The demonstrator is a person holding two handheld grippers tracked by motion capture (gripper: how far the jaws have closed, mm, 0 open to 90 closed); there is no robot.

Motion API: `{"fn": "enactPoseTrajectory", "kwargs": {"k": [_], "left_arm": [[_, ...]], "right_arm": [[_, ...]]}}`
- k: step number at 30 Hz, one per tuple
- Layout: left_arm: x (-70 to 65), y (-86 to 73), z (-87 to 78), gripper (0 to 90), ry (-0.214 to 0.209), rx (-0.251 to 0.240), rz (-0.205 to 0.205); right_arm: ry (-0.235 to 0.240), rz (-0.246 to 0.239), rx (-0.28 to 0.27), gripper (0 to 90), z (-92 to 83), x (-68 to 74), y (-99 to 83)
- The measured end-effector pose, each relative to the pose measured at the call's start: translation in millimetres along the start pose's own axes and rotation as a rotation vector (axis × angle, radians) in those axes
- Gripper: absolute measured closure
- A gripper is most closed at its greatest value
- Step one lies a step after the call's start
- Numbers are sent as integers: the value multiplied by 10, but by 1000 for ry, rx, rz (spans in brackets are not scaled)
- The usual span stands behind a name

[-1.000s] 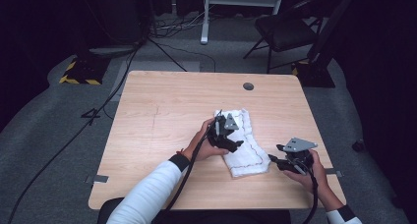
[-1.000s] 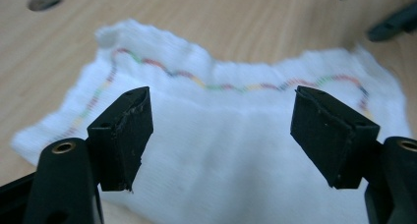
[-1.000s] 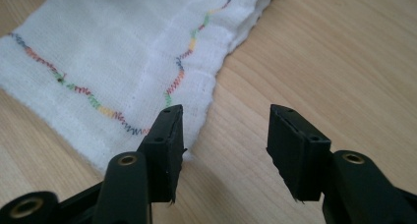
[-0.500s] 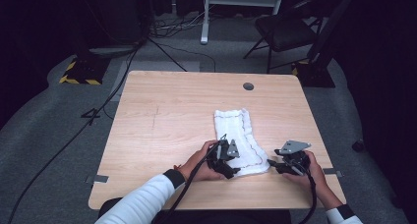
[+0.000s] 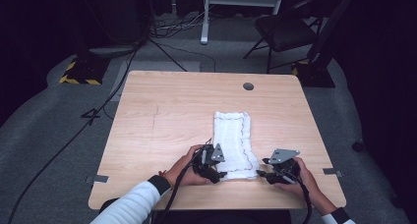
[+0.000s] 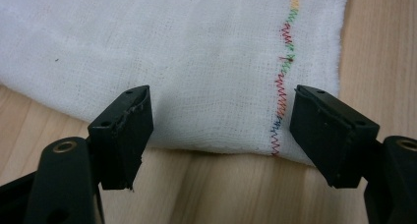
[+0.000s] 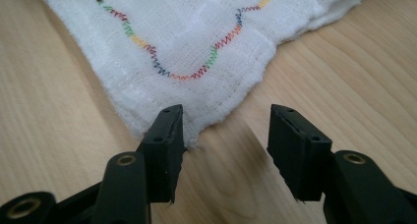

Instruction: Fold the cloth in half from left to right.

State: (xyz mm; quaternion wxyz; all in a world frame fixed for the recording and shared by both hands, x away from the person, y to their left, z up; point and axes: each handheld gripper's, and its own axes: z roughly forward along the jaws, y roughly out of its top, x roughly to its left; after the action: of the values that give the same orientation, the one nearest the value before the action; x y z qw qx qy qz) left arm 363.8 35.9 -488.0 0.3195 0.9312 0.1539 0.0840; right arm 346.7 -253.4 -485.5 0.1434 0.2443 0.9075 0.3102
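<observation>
**Both tongs spread at the near end of the cloth**

A white folded cloth (image 5: 235, 143) lies flat on the table (image 5: 162, 116), right of the middle and toward the person's edge, its long side running away from the person. A wavy line of coloured stitching runs close to its hem. The far end is squared off; the near end reaches almost to the table's front edge.

The left gripper (image 5: 220, 175) sits low at the cloth's near left corner. In the left gripper view its jaws stand spread, with the cloth's near edge (image 6: 211, 145) lying between and just ahead of them; the pads press on nothing.

The right gripper (image 5: 262, 175) sits at the near right corner, just beside the cloth. In the right gripper view its jaws are also spread: the corner of the cloth (image 7: 192, 135) lies against the inner face of one jaw, while the other stands over bare wood, apart from the fabric. No cloth is pinched.

Each hand rests close to the table behind its gripper, a white sleeve (image 5: 133, 204) on the left arm. Beyond the table, a chair (image 5: 285, 30) stands on the grey floor.
</observation>
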Motion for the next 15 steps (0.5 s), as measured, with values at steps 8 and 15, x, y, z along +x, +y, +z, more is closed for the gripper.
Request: {"fn": "enactPoseTrajectory", "kwargs": {"k": [8,15], "left_arm": [[-4,-108,-185,227,-3,-45,-38],[194,-44,-300,222,47,-89,-77]], "right_arm": [[-9,-11,-21,418,-39,67,80],[-75,36,-103,405,-146,-127,196]]}}
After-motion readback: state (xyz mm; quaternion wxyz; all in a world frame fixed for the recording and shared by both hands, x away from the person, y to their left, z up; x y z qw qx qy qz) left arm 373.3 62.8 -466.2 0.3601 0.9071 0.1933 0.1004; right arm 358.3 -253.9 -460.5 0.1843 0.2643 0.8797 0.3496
